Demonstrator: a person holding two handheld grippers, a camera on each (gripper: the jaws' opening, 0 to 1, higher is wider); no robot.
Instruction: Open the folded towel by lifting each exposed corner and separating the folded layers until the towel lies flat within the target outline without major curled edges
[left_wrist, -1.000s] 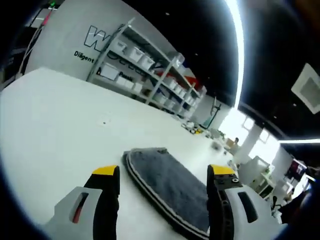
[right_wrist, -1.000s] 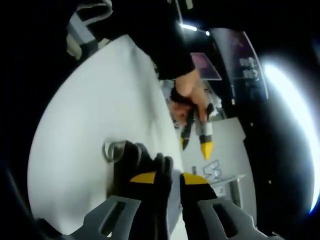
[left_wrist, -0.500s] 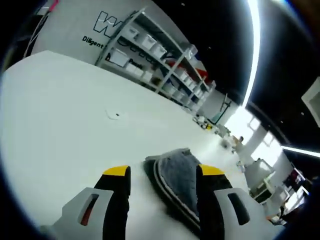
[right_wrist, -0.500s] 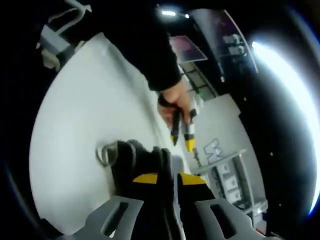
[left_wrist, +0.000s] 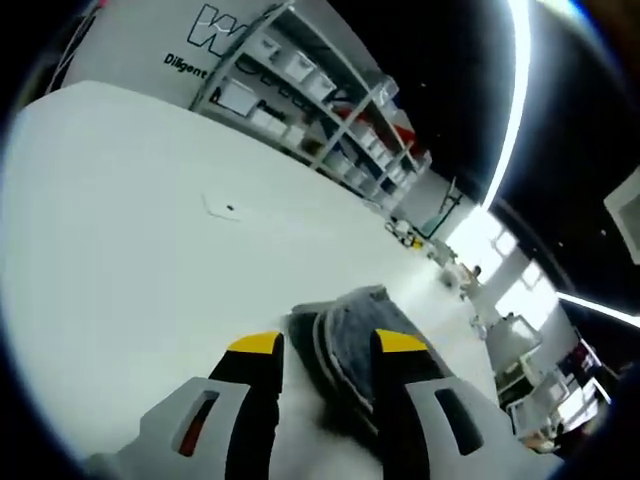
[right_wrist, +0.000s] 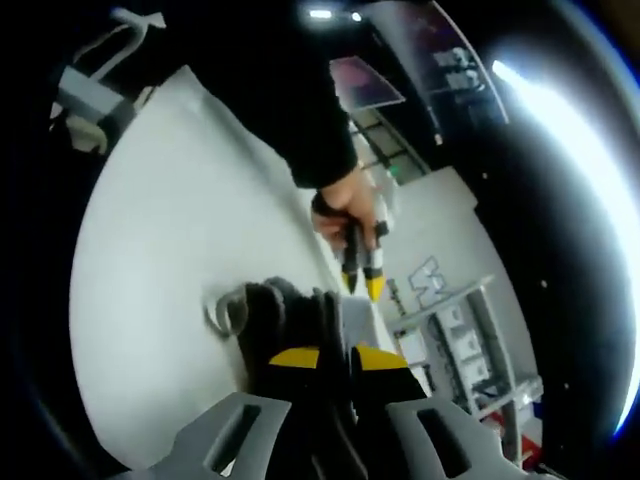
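The dark grey folded towel (left_wrist: 345, 330) lies on the white table (left_wrist: 120, 220). In the left gripper view its near corner sits between the yellow-tipped jaws of my left gripper (left_wrist: 328, 345), which stand narrowly open around it, a small gap showing on the left side. In the right gripper view my right gripper (right_wrist: 335, 358) is shut on the towel (right_wrist: 285, 310), whose dark folds bunch up just ahead of the jaws. The left gripper (right_wrist: 360, 285) comes in from above at the towel's far end, held by a person's hand (right_wrist: 345, 205), its tips close together.
A metal rack with white bins (left_wrist: 300, 90) stands beyond the table's far edge, under wall lettering. A small mark (left_wrist: 228, 208) lies on the tabletop. A dark sleeve (right_wrist: 290, 110) reaches over the table (right_wrist: 170, 220). White equipment (right_wrist: 90, 95) stands past its edge.
The left gripper's jaws have drawn closer together around the towel's corner, and its camera has come lower and nearer. The right gripper has stayed shut on the towel.
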